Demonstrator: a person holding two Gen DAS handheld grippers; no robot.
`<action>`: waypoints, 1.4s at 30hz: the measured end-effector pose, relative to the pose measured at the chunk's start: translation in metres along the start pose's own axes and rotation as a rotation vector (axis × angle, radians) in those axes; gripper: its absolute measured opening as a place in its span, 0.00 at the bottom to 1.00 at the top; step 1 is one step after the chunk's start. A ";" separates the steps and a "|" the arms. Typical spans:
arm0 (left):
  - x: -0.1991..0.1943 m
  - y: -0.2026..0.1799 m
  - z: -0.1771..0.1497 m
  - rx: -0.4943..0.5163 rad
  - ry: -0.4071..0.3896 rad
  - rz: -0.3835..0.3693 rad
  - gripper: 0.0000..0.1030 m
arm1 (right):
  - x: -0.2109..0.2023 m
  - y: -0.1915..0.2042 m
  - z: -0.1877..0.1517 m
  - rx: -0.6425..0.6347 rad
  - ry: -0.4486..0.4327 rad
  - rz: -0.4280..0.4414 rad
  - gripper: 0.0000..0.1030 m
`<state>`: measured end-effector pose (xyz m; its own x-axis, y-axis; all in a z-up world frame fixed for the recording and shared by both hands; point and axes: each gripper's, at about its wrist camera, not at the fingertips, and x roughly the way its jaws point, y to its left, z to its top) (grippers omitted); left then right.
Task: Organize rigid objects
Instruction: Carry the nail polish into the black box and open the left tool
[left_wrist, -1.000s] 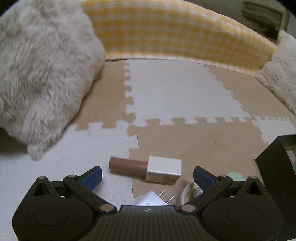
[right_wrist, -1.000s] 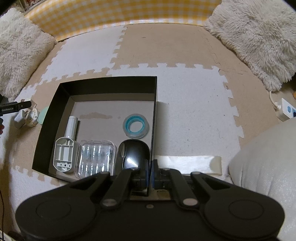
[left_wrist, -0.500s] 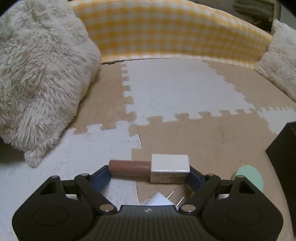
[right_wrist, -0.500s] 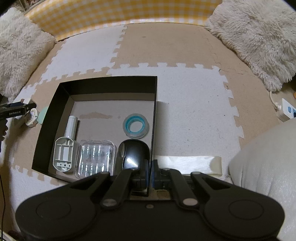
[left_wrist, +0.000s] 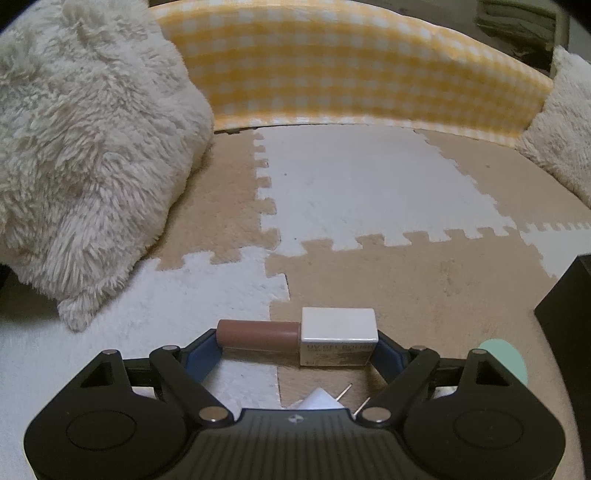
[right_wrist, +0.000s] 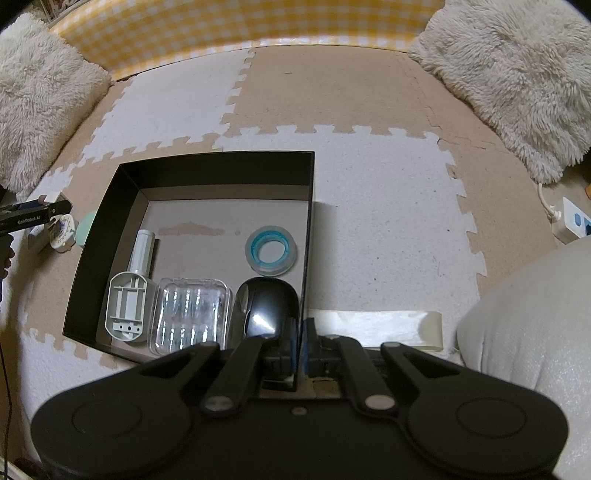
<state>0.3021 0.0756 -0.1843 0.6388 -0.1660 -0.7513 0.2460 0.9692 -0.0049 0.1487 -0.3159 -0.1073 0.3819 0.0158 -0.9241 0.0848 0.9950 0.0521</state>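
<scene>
While the right gripper (right_wrist: 300, 360) sits pinched tight on the near wall of the black box (right_wrist: 214, 162), steadying it I'd guess, the left gripper (left_wrist: 297, 345) has the gel polish bottle (left_wrist: 299, 341) lengthwise between its blue pads, 1 pad at the brown cap end and 1 at the white body end. Looks clamped to me, with both pads right up against it. It's low over the foam mat (left_wrist: 369, 192), near the seam between a white and a tan tile, and I can't tell if it's lifted off yet.

So this is the pickup step for 1 more item. Already in the box: a black mouse (right_wrist: 267, 306), a clear plastic case (right_wrist: 190, 317), a tape roll (right_wrist: 271, 251) and a white holder thing (right_wrist: 131, 295).

Next move, as I see it: lift straight up without letting the bottle pivot, carry it across to the box, and drop it in the open back area. A white plug (left_wrist: 321, 398) and a mint disc (left_wrist: 504, 358) lie just beside it, so don't snag those.
</scene>
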 end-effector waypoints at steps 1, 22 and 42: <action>-0.001 -0.001 0.000 -0.010 -0.003 0.000 0.83 | 0.000 0.000 0.000 -0.001 0.000 0.000 0.04; -0.070 -0.105 0.034 -0.126 -0.045 -0.291 0.83 | 0.000 -0.002 0.001 0.002 0.004 0.009 0.04; -0.025 -0.266 0.037 -0.122 0.256 -0.453 0.83 | 0.003 -0.002 0.002 -0.017 0.014 0.013 0.04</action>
<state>0.2479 -0.1848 -0.1398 0.2862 -0.5375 -0.7932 0.3591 0.8277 -0.4313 0.1512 -0.3177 -0.1096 0.3700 0.0304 -0.9285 0.0644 0.9962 0.0582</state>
